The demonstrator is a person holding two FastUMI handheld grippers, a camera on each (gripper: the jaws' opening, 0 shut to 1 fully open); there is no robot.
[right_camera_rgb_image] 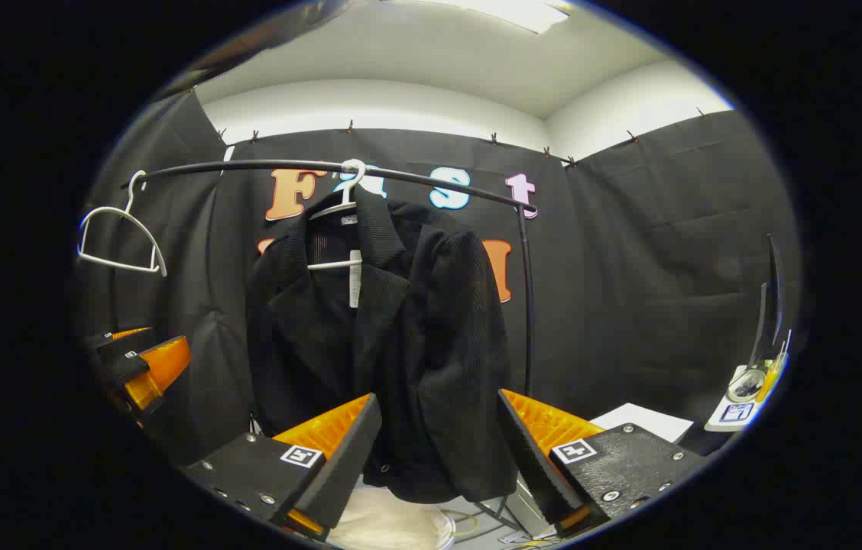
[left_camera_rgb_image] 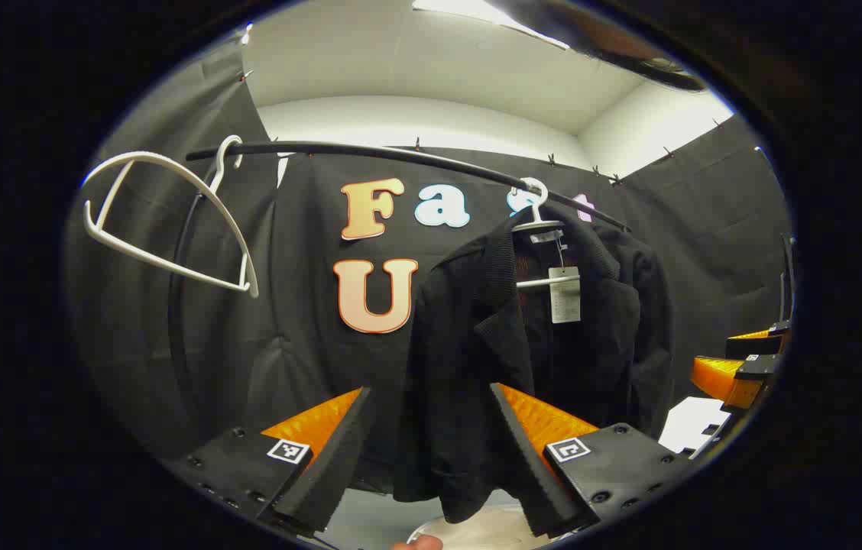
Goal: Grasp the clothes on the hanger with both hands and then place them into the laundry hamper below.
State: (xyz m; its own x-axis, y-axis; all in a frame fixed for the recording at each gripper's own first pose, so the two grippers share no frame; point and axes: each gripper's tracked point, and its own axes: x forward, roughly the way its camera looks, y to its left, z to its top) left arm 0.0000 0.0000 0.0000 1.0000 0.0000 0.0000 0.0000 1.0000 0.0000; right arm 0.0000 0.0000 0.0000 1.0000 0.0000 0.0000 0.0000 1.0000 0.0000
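A: Black jacket (left_camera_rgb_image: 546, 336), that's the garment. In the left gripper view it hangs on a white hanger (left_camera_rgb_image: 538, 221) from the black rail (left_camera_rgb_image: 400, 156), sitting from centre toward three o'clock. A paper tag (left_camera_rgb_image: 565, 294) dangles at its collar.

B: And the left gripper (left_camera_rgb_image: 431, 451)?

A: At six o'clock, its two fingers stand well apart with nothing between them. The jacket's hem shows in the gap, farther off; I can't see any contact.

B: Anything else there?

A: A bare white hanger (left_camera_rgb_image: 171, 221) on the rail at about ten o'clock. The right gripper (left_camera_rgb_image: 744, 367) shows at the rim near four o'clock. At six o'clock, below the hem, a pale rounded rim, the laundry hamper (left_camera_rgb_image: 477, 531), as far as I can tell.

B: Now the right gripper view.

A: The jacket (right_camera_rgb_image: 385, 336) hangs left of centre, its hanger hook (right_camera_rgb_image: 353, 172) on the rail (right_camera_rgb_image: 247, 166) at about twelve o'clock. The empty hanger (right_camera_rgb_image: 121, 241) is at ten o'clock.

B: The right gripper (right_camera_rgb_image: 439, 451) itself?

A: Six o'clock, fingers spread wide, holding nothing, the jacket's lower edge seen between them and behind. The left gripper (right_camera_rgb_image: 137, 367) sits at eight o'clock. The hamper's (right_camera_rgb_image: 393, 523) pale fabric shows at six o'clock under the jacket.

B: Right side?

A: A rail upright (right_camera_rgb_image: 526, 298) beside the jacket, and small items on a table edge (right_camera_rgb_image: 737, 409) at four o'clock, too small to tell.
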